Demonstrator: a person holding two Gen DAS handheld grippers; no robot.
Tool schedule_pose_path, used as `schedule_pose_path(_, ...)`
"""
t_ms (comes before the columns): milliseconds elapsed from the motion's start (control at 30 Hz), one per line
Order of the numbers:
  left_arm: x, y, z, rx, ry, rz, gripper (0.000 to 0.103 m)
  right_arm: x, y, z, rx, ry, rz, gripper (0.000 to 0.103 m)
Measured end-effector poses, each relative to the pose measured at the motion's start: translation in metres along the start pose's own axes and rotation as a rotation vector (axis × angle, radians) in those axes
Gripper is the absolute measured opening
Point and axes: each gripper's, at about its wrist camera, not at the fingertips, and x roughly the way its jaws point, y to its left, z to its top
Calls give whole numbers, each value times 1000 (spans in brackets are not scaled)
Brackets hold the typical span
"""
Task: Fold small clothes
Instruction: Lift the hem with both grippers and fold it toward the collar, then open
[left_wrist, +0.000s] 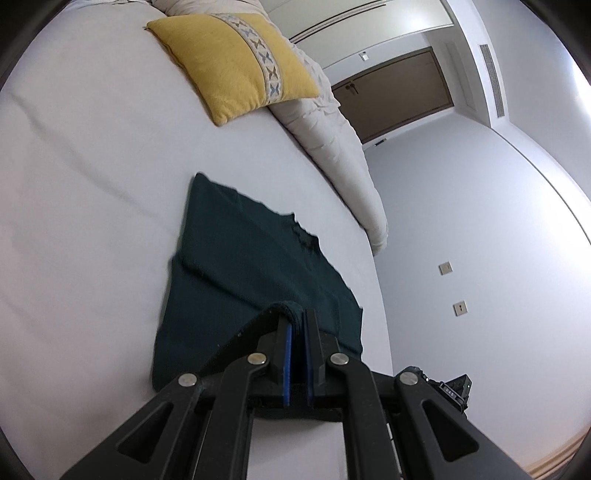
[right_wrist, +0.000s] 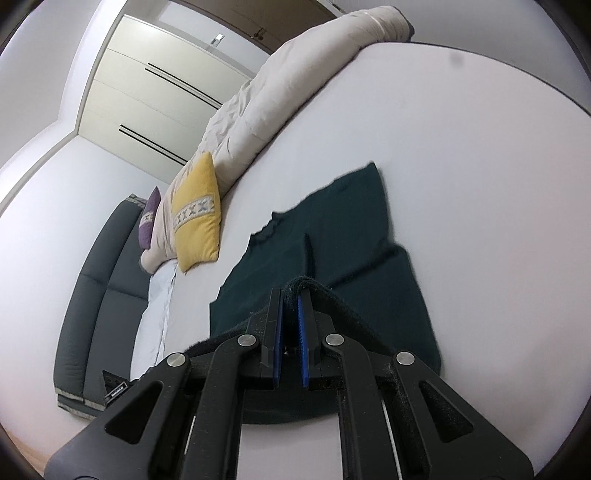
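Observation:
A dark green knitted garment lies spread on the white bed sheet. My left gripper is shut on a bunched hem edge of it, the cloth pinched between the blue pads. In the right wrist view the same dark green garment stretches away from me, its neckline toward the pillows. There my right gripper is shut on another thick rolled edge of the hem, lifted off the sheet. The near part of the cloth hangs under both grippers and is hidden by them.
A yellow cushion and a rolled beige duvet lie at the far side of the bed. A purple cushion and a grey headboard are at the left in the right wrist view. Wardrobe doors stand behind.

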Motion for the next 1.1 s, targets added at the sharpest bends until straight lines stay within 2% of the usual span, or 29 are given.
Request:
schedule_pose_path(433,69,20,65,-35,-5,59,6,91,-2,69,-2,-18,-77,6)
schedule_pose_path(1100,165,51,132,-67,1,175,6,206,-55,129,83,-39,-198,6)
